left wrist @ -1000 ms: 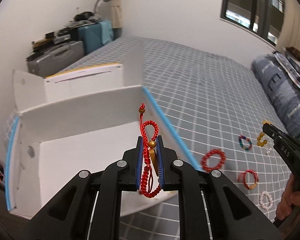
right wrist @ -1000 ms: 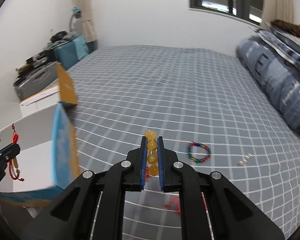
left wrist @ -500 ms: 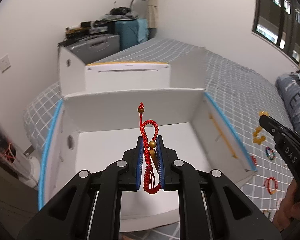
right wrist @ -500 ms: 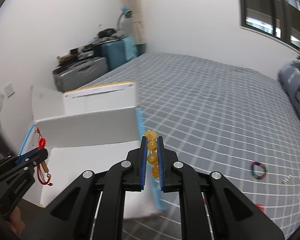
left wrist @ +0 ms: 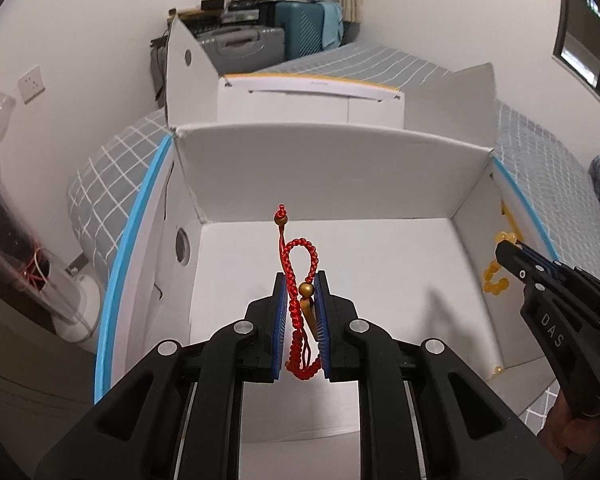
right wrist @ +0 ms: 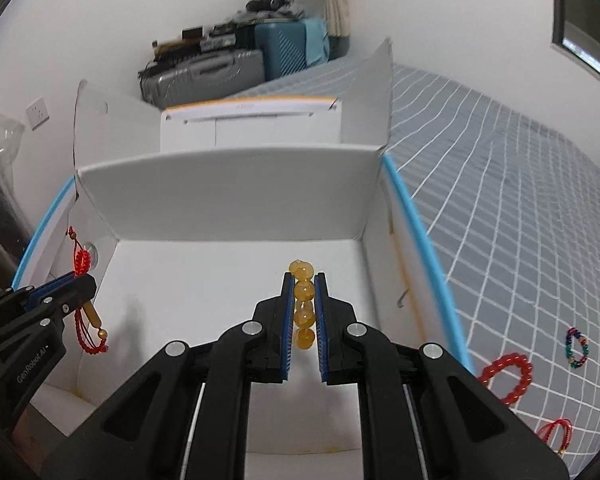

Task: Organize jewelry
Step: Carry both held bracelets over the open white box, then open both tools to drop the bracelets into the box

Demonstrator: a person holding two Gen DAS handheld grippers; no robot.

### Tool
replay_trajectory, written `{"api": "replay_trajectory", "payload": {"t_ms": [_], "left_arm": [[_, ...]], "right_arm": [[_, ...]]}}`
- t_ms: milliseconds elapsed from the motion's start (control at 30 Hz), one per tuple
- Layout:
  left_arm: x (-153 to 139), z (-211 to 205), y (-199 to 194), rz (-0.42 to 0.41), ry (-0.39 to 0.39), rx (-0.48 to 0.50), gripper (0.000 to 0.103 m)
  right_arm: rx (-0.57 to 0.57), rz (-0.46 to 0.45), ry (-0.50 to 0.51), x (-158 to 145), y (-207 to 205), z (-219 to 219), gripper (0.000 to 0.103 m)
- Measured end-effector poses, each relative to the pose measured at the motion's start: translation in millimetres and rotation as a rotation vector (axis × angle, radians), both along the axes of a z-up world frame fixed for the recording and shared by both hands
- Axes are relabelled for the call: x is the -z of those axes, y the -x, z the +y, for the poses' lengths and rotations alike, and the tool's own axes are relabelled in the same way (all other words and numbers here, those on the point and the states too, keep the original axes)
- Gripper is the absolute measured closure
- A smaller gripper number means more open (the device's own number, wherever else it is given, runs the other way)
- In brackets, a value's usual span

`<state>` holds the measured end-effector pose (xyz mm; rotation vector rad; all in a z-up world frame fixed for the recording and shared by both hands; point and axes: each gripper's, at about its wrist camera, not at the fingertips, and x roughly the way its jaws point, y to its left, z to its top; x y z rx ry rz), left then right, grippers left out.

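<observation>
Both tools (left wrist: 301,292) (right wrist: 303,292) inside box walls (left wrist: 332,172).

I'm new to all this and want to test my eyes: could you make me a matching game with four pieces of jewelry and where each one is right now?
Things:
1. Red cord bracelet
2. Amber beads
3. Red bead bracelet
4. Multicolour bracelet

Places:
A. Lying on the bed, next to the box
B. In the right gripper, over the box
C. In the left gripper
D. Lying on the bed, further from the box

Pairs: 1-C, 2-B, 3-A, 4-D
</observation>
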<state>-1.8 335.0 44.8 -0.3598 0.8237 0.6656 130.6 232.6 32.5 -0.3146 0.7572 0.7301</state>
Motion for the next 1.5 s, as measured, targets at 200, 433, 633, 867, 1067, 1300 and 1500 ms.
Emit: {"api": "replay_trajectory", "payload": {"t_ms": [200,433,633,867,1067,1300,1500], "left_arm": [[14.2,8.3,-1.7,0.042,0.028,-0.016,0.088],[19.9,13.5,-2.5,0.064,0.048,-0.016,0.088],[17.5,13.0,-2.7,0.064,0.041,-0.012,0.071],[5.7,10.0,3.4,0.027,-0.002,-0.023,0.039],[-3.7,3.5,6.4,0.002,-0.049,-0.015,0.021],[-12.2,-3.1,8.6,-0.024,-0.068,-0.006,0.010],[-23.2,-15.8,7.1,-0.054,-0.081,0.017,0.007]], "right_arm": [[0.007,0.055,0.056,13.6,-6.9,7.2,0.094],[0.022,0.096,0.094,21.4,-13.5,12.3,0.094],[0.031,0.095,0.093,20.5,-14.6,12.5,0.086],[0.022,0.071,0.051,9.8,-7.4,7.0,0.055],[0.016,0.023,0.023,-2.5,3.8,3.3,0.024],[0.068,-0.024,-0.028,-17.6,5.0,-16.5,0.008],[0.109,-0.040,-0.058,-30.3,2.7,-38.0,0.008]]}}
